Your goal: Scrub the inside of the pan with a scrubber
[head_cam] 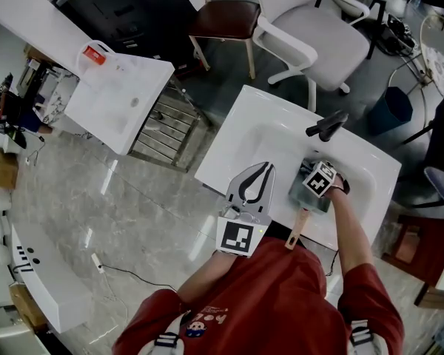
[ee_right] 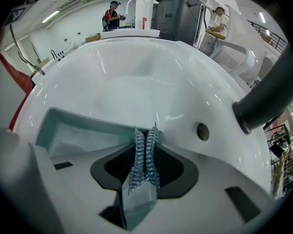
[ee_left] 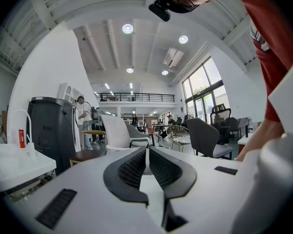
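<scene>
A square pale grey-green pan (head_cam: 299, 195) with a wooden handle (head_cam: 297, 229) lies in the white sink (head_cam: 263, 120). My right gripper (head_cam: 318, 189) hangs over the pan, shut on a steel-wool scrubber (ee_right: 144, 161). In the right gripper view the right gripper (ee_right: 146, 131) points down at the pan (ee_right: 71, 133), and the wire mesh is squeezed between its jaws. My left gripper (head_cam: 263, 170) rests over the sink's left rim, apart from the pan. In the left gripper view the left gripper (ee_left: 147, 151) is shut on nothing and points out into the room.
A black faucet (head_cam: 326, 126) stands over the basin's far side; it also shows as the faucet (ee_right: 263, 99) beside the overflow hole (ee_right: 202, 131). A white office chair (head_cam: 311, 43), a brown stool (head_cam: 223, 17) and a second white sink unit (head_cam: 122, 95) stand around.
</scene>
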`<action>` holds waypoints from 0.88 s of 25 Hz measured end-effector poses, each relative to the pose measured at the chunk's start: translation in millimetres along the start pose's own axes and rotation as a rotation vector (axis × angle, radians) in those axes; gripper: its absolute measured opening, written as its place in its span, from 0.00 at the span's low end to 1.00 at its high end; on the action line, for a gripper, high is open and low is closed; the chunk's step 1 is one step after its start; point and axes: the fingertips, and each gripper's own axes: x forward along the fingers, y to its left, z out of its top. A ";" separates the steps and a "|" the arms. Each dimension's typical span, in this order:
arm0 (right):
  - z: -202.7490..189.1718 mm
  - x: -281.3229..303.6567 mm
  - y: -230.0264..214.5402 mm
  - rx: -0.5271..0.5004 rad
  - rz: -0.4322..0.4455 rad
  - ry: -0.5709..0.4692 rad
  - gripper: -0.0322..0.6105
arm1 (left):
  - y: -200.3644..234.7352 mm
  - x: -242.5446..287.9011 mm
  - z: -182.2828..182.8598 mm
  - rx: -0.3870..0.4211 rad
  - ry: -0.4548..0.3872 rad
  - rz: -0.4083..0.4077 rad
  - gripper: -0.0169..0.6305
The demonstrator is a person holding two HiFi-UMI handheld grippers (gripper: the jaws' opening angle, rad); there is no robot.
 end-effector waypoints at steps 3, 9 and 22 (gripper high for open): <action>2.1 -7.6 1.4 0.011 -0.006 -0.013 0.27 | -0.9 -2.4 0.3 0.003 0.002 -0.007 0.08; 12.0 -50.0 10.8 -0.009 0.035 -0.083 0.27 | -9.1 -0.1 -2.4 -0.001 0.002 -0.038 0.08; -1.1 -125.2 62.7 -0.068 0.219 -0.049 0.27 | -34.3 10.1 -2.3 -0.009 -0.014 -0.108 0.08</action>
